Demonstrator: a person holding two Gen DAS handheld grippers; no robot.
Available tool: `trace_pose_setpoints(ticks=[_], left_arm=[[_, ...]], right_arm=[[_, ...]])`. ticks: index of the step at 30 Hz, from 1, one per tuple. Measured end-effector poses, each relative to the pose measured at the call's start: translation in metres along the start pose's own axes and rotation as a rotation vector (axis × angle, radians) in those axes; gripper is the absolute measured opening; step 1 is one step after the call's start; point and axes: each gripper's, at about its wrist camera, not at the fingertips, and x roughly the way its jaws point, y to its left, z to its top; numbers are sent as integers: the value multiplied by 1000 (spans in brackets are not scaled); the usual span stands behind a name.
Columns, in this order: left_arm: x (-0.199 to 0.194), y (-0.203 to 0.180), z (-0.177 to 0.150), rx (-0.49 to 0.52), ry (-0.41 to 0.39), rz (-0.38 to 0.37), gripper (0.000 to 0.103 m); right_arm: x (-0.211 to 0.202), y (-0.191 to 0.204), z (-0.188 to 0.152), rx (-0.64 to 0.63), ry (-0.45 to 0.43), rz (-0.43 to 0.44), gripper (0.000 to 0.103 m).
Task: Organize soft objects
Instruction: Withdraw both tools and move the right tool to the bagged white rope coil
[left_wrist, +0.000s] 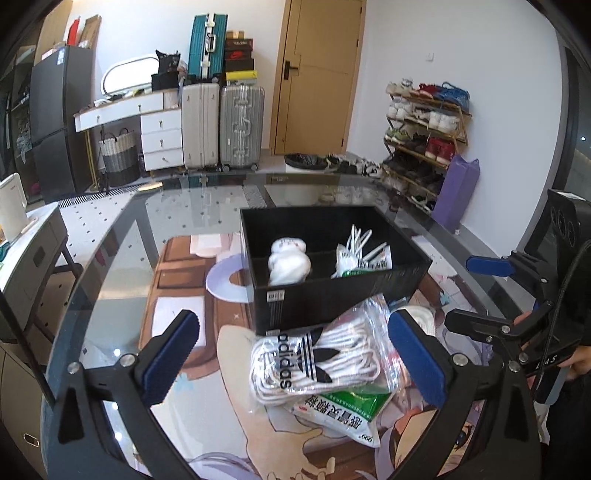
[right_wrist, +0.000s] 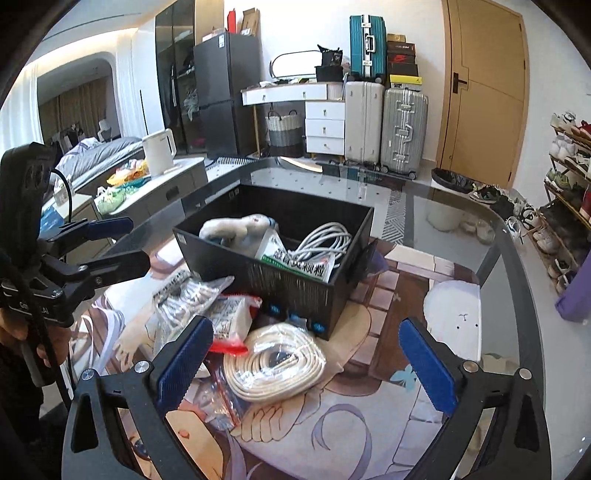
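While both tongs hover over the glass tabletop, nothing is gripped.
Left tongs (left_wrist: 295, 358): blue-padded fingers spread wide apart, empty, straddling a bag of white laces from above without touching it.
Right tongs (right_wrist: 306, 365): fingers also spread wide, empty, above a coiled cream cord; seen from the left camera they sit toward the tabletop's right edge.
Glass tabletop (left_wrist: 122, 236): rounded corners, laid over a cartoon-printed mat.
Black box (left_wrist: 332, 299): open-topped, near the middle of the tabletop, split by a divider into two compartments.
White plush toy (left_wrist: 290, 260): inside the box, in the left compartment as the left camera sees it.
White cable bundle (right_wrist: 325, 240): inside the box, in the other compartment, with a green-and-white packet (right_wrist: 295, 260) leaning beside it.
Bag of white laces (left_wrist: 317, 360): clear plastic with an Adidas label, lying on the tabletop just in front of the box, resting on another green-and-white sachet (left_wrist: 340, 413).
Coiled cream cord (right_wrist: 275, 362): wrapped in clear plastic, on the tabletop in front of the box.
Red-edged packet (right_wrist: 232, 321): touching the cord's coil, beside the box's front wall.
Background: suitcases (left_wrist: 221, 125), a white drawer unit (left_wrist: 160, 138), a shoe rack (left_wrist: 424, 136).
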Motion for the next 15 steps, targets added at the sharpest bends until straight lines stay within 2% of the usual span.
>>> trace_pose_setpoints(ticks=[15], left_arm=[[5, -3, -4, -3, 40, -34, 103]], right_arm=[[25, 11, -9, -30, 72, 41, 102]])
